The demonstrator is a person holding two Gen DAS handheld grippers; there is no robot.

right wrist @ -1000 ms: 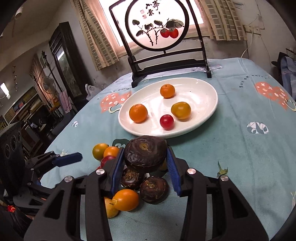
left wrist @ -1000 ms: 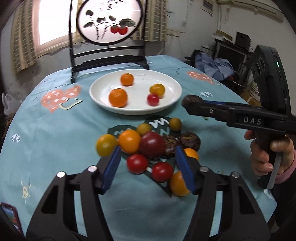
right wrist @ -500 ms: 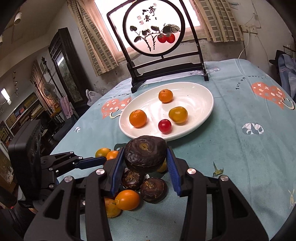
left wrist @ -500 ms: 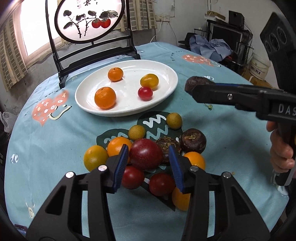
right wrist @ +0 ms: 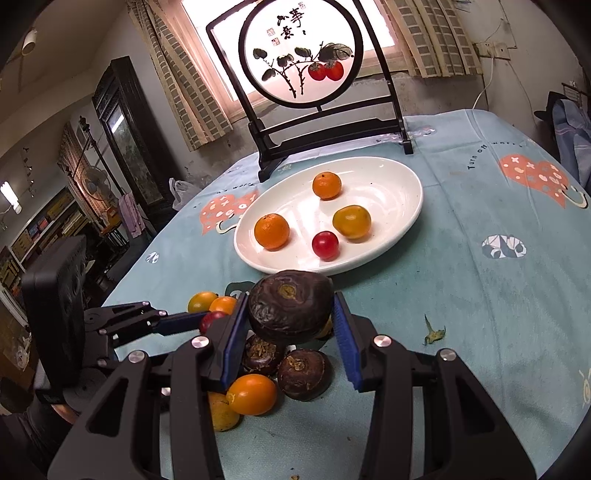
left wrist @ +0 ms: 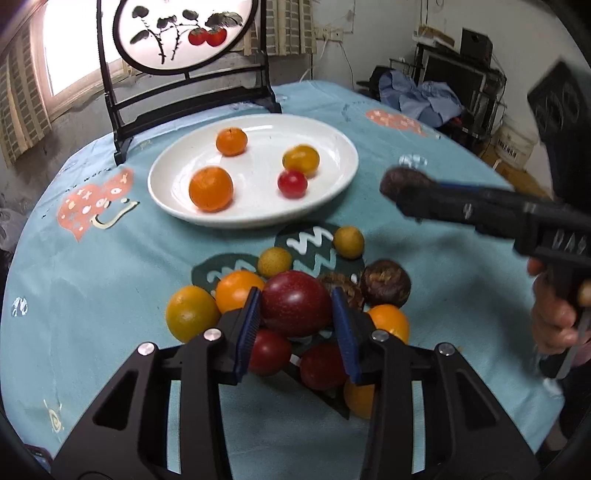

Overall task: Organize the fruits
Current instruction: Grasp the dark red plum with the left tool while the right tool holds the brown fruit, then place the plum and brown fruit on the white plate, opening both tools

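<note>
A white oval plate [left wrist: 332, 140] [right wrist: 406, 177] holds two oranges, a yellow fruit and a small red one. A pile of loose fruit [left wrist: 236, 291] [right wrist: 255, 395] lies on the blue tablecloth in front of it. My left gripper [left wrist: 297, 325] is shut on a large dark red fruit [left wrist: 295, 306] just above the pile. My right gripper [right wrist: 290, 332] is shut on a dark brown wrinkled fruit [right wrist: 290, 306] and holds it above the pile, short of the plate's near rim. It also shows in the left wrist view [left wrist: 400, 184].
A black-framed round painted screen [left wrist: 184, 33] [right wrist: 303, 59] stands behind the plate. A dry leaf scrap [right wrist: 434, 330] lies on the cloth to the right. Furniture and clutter surround the round table.
My left gripper has closed on the dark red fruit and lifted it slightly. My right gripper has stayed shut on the brown fruit, drifting a little toward the plate.
</note>
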